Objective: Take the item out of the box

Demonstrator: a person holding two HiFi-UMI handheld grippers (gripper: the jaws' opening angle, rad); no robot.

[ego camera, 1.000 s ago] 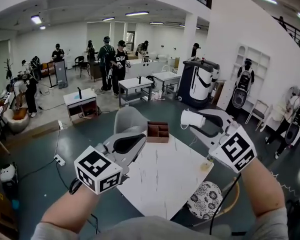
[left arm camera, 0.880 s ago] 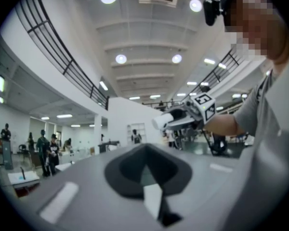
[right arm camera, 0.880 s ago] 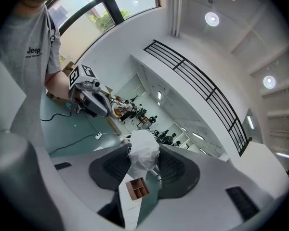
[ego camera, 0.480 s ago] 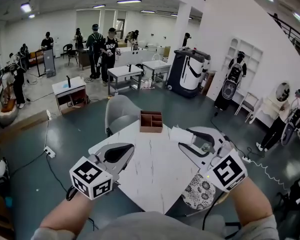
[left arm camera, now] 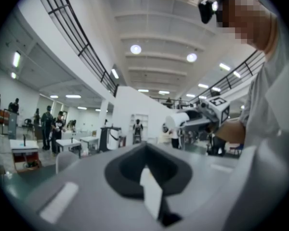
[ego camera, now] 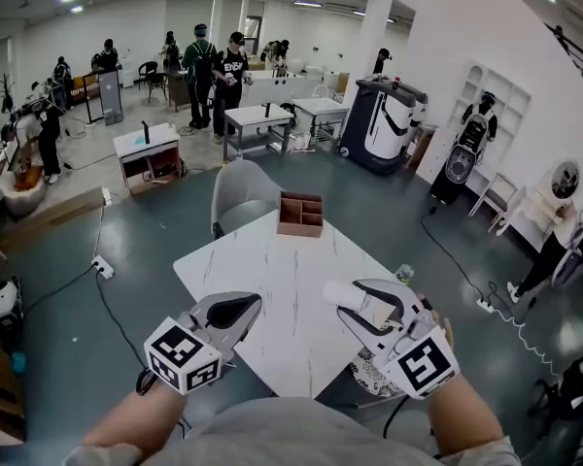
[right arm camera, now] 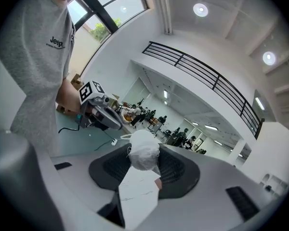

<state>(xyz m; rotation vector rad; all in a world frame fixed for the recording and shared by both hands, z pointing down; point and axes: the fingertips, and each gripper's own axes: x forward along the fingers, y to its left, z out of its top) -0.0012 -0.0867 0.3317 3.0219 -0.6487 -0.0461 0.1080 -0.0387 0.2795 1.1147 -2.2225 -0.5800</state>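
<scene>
White bundle out of the box, held up in the right hand-held gripper

The right hand-held gripper (ego camera: 348, 304) squeezed the white bundle (ego camera: 360, 295) between its jaws, with the brown box (ego camera: 301, 214) far ahead across the bench (ego camera: 272, 270). The left hand-held gripper (ego camera: 235, 311) was empty, its jaws a little apart. The bundle looked soft and round, so a loose squeeze might have let it slip and drop off the bench edge.

A grey chair (ego camera: 241, 194) stands at the white marble table (ego camera: 272, 284).
</scene>
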